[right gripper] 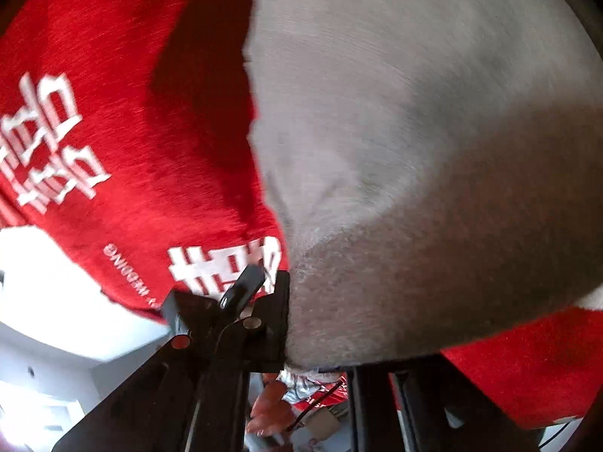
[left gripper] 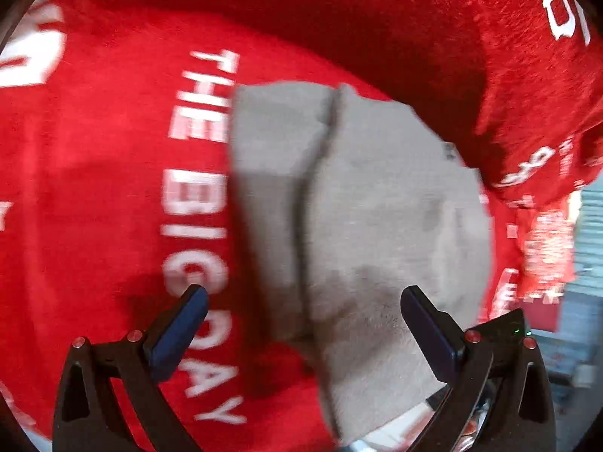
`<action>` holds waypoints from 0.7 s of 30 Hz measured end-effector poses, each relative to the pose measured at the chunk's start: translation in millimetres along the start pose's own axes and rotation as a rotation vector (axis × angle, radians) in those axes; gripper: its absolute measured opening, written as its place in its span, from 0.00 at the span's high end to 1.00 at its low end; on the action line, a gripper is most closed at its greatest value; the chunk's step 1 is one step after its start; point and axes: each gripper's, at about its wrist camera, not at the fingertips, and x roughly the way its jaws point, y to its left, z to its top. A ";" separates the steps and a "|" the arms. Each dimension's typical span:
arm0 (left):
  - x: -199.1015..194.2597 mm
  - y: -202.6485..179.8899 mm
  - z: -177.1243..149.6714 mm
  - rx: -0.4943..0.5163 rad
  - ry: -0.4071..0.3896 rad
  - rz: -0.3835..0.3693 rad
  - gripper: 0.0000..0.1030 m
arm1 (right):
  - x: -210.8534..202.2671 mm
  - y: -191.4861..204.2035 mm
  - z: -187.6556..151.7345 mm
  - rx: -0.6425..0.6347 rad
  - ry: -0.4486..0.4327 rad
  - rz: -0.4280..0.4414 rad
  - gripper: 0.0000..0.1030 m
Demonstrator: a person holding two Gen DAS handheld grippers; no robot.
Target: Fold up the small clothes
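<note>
Right claw (right gripper: 264,282) is clenched on the grey garment's (right gripper: 414,150) near edge, probably to lift a fold, while the left claw (left gripper: 301,301) hangs released over the red blanket (left gripper: 94,188).

Grey garment (left gripper: 377,218): soft matt cloth, fine short nap, no sheen. Red blanket (left gripper: 105,188): plush fleece, fuzzy pile, with flat white printed lettering (left gripper: 199,233). Left gripper (left gripper: 301,324): matt black plastic frame, dark blue rubbery-looking pads (left gripper: 177,335), small glossy red fasteners (left gripper: 473,336).
</note>
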 end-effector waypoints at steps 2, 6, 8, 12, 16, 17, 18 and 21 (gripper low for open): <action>15.5 -10.4 6.2 -0.009 0.016 -0.063 0.01 | -5.0 15.5 2.0 -0.059 0.014 0.011 0.91; 38.8 -40.8 13.4 0.014 0.045 -0.130 0.01 | -6.1 36.0 2.8 -0.152 0.043 -0.013 0.91; 33.3 -67.0 14.0 0.064 0.038 -0.124 0.22 | -5.2 38.5 1.0 -0.182 0.056 -0.041 0.91; 39.8 -88.3 14.4 0.144 0.045 -0.024 0.43 | -3.1 23.2 -5.8 -0.165 0.096 -0.121 0.91; 47.7 -89.6 10.1 0.153 0.064 0.048 0.43 | -3.5 8.7 -14.1 -0.217 0.214 -0.303 0.85; 50.4 -89.5 9.8 0.148 0.066 0.059 0.43 | -5.0 7.2 -15.3 -0.235 0.237 -0.335 0.73; 48.6 -86.7 9.0 0.142 0.063 0.056 0.43 | -10.2 6.5 -16.5 -0.268 0.260 -0.395 0.66; 48.0 -88.8 9.0 0.128 0.062 0.063 0.43 | -30.9 14.4 -13.5 -0.340 0.267 -0.463 0.47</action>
